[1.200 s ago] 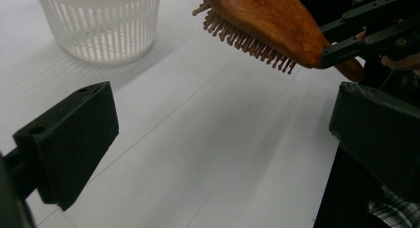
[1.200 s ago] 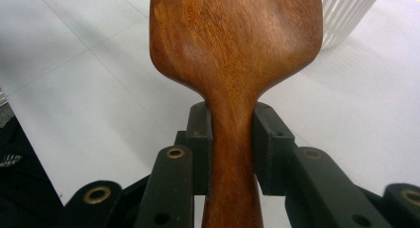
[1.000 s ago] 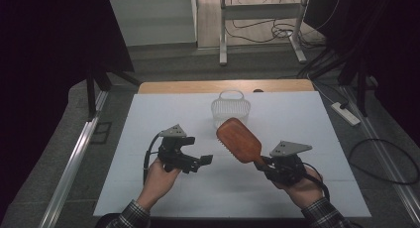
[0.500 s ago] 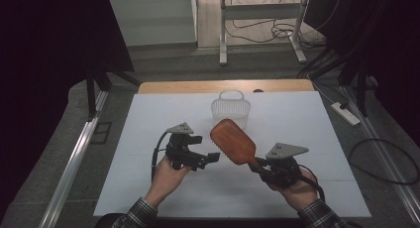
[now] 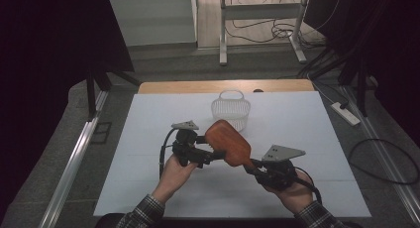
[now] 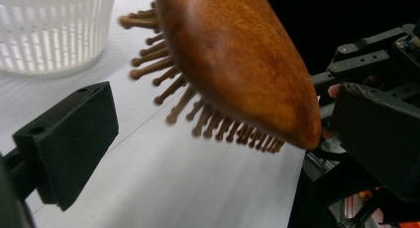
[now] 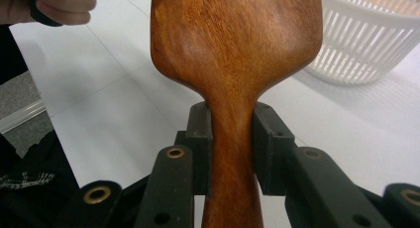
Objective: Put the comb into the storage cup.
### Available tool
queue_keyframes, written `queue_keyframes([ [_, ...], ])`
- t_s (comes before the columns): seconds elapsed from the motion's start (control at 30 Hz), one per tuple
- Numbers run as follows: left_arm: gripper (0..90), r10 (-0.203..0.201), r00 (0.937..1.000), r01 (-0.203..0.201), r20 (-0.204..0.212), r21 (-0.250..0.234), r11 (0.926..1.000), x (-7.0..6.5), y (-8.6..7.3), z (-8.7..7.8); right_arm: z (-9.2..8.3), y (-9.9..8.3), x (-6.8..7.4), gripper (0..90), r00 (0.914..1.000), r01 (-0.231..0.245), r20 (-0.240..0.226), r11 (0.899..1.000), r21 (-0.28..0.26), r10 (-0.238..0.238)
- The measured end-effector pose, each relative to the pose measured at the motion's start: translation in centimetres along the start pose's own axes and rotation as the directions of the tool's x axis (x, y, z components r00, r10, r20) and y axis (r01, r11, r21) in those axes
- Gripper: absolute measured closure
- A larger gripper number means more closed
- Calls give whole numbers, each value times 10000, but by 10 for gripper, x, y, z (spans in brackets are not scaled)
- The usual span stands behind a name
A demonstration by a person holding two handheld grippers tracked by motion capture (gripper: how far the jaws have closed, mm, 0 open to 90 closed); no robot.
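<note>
The right gripper view shows the right gripper (image 7: 232, 139) clamped on the wooden hairbrush (image 7: 233, 49) handle at centre frame, while the left gripper (image 6: 218, 139) gapes wide around the brush head.

reddish-brown wooden hairbrush (image 5: 229, 143), white slatted basket (image 5: 231, 109)

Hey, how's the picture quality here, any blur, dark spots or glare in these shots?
High view: the surroundings are dark, the white table evenly lit and sharp. Left gripper view: the hairbrush and its bristles look soft, the basket washed out. Right gripper view: the brush handle sits sharp in the right hand-held gripper, with a faint sheen on the wood.
</note>
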State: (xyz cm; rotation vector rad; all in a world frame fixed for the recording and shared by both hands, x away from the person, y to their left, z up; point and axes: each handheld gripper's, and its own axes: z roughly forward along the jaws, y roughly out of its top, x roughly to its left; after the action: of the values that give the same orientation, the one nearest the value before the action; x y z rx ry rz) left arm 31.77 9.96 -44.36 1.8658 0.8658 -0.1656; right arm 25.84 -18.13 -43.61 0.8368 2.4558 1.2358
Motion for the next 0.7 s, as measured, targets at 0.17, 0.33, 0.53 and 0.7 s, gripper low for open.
queue_keyframes([
  [0.17, 0, -164, 9995, 164, 256, -11, 9999, -1, 3, 6, 1, 0, 2, 723, 10000, 70, -61, 10000, -53, -70],
  [0.33, 0, -467, 9974, 473, 550, -86, 9988, 2, 5, 10, 2, 1, 4, 724, 9999, 123, -83, 9998, -156, -124],
  [0.53, 2, -665, 9935, 681, 927, -139, 9976, 4, 6, 13, 4, 1, 6, 723, 9997, 176, -151, 9996, -221, -179],
  [0.7, 40, -872, 9890, 897, 1196, -163, 9958, 5, 5, 13, 5, 2, 8, 723, 9994, 310, -157, 9990, -307, -315],
])
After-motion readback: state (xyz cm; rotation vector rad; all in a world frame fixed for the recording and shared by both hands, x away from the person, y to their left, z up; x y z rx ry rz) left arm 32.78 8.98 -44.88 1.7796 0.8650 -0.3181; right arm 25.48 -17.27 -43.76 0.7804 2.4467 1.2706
